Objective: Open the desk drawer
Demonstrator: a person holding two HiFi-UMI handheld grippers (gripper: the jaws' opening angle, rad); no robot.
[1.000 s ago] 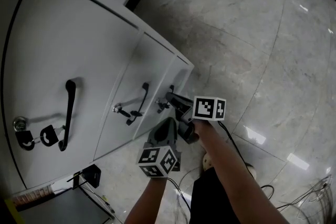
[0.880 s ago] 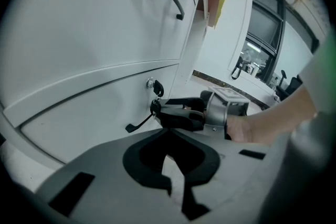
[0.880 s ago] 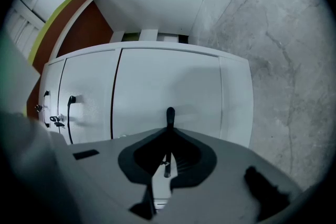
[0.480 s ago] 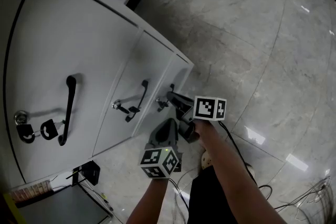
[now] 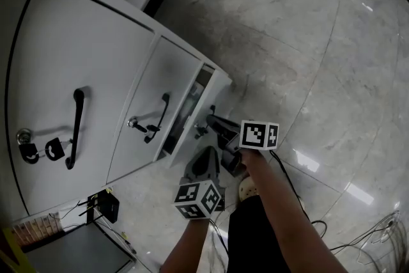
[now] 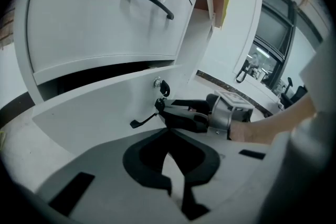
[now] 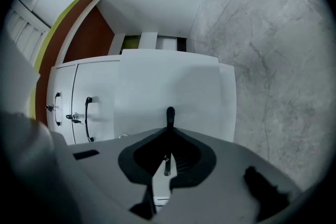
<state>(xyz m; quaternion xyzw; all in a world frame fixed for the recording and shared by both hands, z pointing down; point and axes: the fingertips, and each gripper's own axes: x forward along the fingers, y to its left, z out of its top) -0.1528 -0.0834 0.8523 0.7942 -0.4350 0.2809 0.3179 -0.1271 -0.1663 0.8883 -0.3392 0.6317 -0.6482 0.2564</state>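
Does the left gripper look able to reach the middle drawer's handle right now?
Probably yes: the left gripper is empty, and in its view the handle stands uncovered above the pulled-out drawer, with the right gripper busy lower down.

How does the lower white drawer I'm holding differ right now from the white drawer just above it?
The lower white drawer front stands pulled out, with a dark gap behind it, while the white drawer above sits closed. The lower drawer's black bar handle is clamped in the right gripper, whereas the upper drawer's curved black handle is free. Both drawers are white with black handles.
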